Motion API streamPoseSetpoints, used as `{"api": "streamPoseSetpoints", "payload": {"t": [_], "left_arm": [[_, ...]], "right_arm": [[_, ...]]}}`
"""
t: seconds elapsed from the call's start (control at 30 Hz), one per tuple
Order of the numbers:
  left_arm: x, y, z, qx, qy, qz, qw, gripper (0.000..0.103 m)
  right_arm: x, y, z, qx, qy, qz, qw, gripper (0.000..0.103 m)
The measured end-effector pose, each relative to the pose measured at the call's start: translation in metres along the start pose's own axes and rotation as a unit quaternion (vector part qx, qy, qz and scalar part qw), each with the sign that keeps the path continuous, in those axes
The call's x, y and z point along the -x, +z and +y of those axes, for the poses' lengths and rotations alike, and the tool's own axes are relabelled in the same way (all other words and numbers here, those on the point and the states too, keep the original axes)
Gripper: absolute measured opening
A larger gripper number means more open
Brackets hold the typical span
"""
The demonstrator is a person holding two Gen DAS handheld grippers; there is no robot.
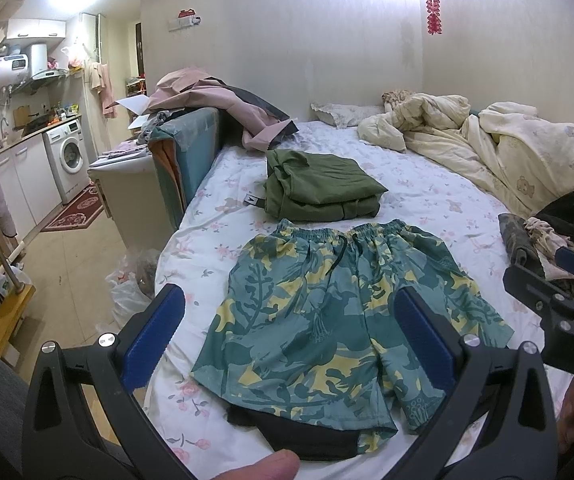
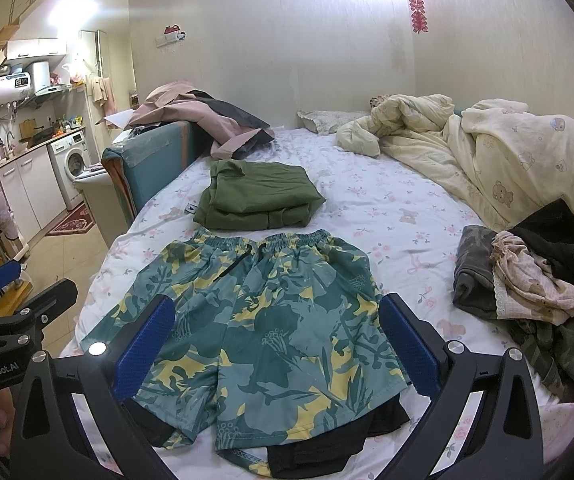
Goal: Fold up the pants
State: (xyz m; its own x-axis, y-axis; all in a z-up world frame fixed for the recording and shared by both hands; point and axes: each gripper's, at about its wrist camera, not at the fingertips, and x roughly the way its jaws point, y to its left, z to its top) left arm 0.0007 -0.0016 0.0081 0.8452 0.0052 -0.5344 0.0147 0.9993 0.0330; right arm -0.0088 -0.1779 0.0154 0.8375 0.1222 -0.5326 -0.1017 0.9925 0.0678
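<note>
Teal, green and yellow floral shorts [image 1: 339, 312] lie spread flat on the flowered bed sheet [image 1: 427, 196], waistband away from me, black lining showing at the leg hems. They also show in the right wrist view [image 2: 263, 320]. My left gripper [image 1: 287, 336] is open and empty, held above the shorts' left leg. My right gripper [image 2: 275, 348] is open and empty above the shorts' lower half. The right gripper also shows at the right edge of the left wrist view [image 1: 559, 292], and the left gripper at the left edge of the right wrist view [image 2: 15, 312].
A folded olive-green garment [image 1: 319, 188] lies just beyond the waistband. A pile of unfolded clothes [image 2: 527, 280] sits to the right. A cream duvet [image 2: 507, 160] fills the far right. Pink and grey clothes [image 1: 223, 100] drape over the blue bed end. The bed's left edge drops to the floor [image 1: 67, 260].
</note>
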Motion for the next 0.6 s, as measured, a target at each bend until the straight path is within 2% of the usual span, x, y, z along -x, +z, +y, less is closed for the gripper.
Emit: {"api": "streamPoseSetpoints", "payload": {"t": [0.6], "left_arm": [[0.0017,0.0006,0.0008,0.0,-0.001,-0.001,1.0,0.103]], "right_arm": [[-0.0004,-0.0005,0.0007,0.0,0.0,0.001,1.0,0.103]]}}
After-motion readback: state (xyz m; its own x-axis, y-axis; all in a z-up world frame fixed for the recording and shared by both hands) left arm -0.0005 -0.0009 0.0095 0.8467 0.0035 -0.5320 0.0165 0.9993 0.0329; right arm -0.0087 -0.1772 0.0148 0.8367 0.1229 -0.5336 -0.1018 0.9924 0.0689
